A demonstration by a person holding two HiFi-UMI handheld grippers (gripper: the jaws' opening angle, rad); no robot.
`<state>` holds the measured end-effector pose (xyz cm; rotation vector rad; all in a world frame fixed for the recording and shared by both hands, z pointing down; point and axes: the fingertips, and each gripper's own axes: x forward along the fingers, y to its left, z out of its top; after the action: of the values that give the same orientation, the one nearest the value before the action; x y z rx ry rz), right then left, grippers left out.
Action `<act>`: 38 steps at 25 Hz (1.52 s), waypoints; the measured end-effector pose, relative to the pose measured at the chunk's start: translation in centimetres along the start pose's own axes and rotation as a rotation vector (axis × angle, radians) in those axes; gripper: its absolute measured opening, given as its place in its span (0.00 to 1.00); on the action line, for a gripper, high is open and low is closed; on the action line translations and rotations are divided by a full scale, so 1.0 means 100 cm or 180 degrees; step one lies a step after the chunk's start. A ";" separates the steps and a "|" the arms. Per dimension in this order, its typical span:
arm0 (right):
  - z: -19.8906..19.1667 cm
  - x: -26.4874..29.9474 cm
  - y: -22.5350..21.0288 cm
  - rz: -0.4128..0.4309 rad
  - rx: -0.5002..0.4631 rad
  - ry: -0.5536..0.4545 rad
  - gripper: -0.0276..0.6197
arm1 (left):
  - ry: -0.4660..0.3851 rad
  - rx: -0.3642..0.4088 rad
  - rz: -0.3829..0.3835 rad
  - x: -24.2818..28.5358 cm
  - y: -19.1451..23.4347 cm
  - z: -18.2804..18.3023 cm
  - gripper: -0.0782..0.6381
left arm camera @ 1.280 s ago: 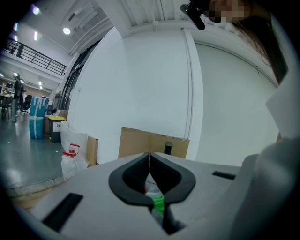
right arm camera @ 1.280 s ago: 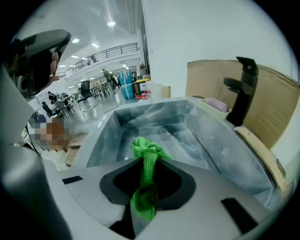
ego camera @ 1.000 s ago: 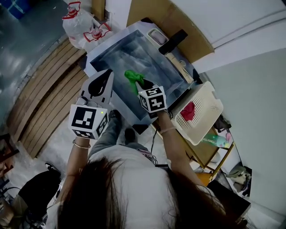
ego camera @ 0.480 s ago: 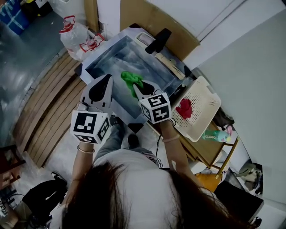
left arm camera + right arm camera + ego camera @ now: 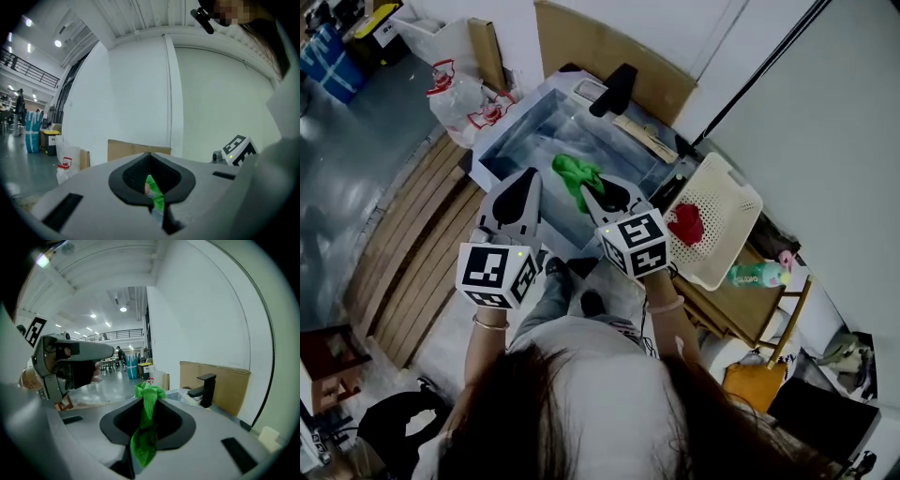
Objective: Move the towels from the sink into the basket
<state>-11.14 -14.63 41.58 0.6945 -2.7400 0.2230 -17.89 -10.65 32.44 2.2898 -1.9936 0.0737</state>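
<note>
Pinching a crumpled green microfibre towel (image 5: 575,175) between its two dark jaws, the right gripper (image 5: 589,187) carries the cloth with nothing under it but air. In the right gripper view the towel (image 5: 147,420) bunches up above the jaw tips and hangs down through the hollow behind them, the jaws pressed on it from both sides. Below and ahead of these jaws lies the rectangular stainless-steel sink (image 5: 534,141), with a black angular tap (image 5: 614,91) at its far rim. Off to the right of the jaws stands a cream perforated plastic basket (image 5: 727,202), tilted, with a crumpled red towel (image 5: 684,225) lying inside it. The left gripper (image 5: 528,178) is just beside the green towel, to its left, and apart from it. In its own view the left gripper (image 5: 150,154) has its jaw tips pressed together, and a sliver of green shows through the gap behind them.
</note>
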 end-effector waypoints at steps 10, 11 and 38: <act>0.014 -0.073 -0.010 -0.0200 -0.0030 -0.0282 0.18 | -0.0068 0.0041 -0.0250 -0.006 -0.062 0.010 0.12; 0.014 -0.080 -0.013 -0.0230 -0.0038 -0.0292 0.18 | -0.0070 0.0042 -0.0282 -0.006 -0.069 0.010 0.12; -0.086 -0.220 -0.153 -0.1377 -0.0223 0.0222 0.18 | -0.0065 0.0116 -0.0999 0.002 -0.217 0.002 0.12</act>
<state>16.86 -16.40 43.58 1.2060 -2.4429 0.0511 3.59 -7.96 31.25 2.6034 -1.6282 0.0615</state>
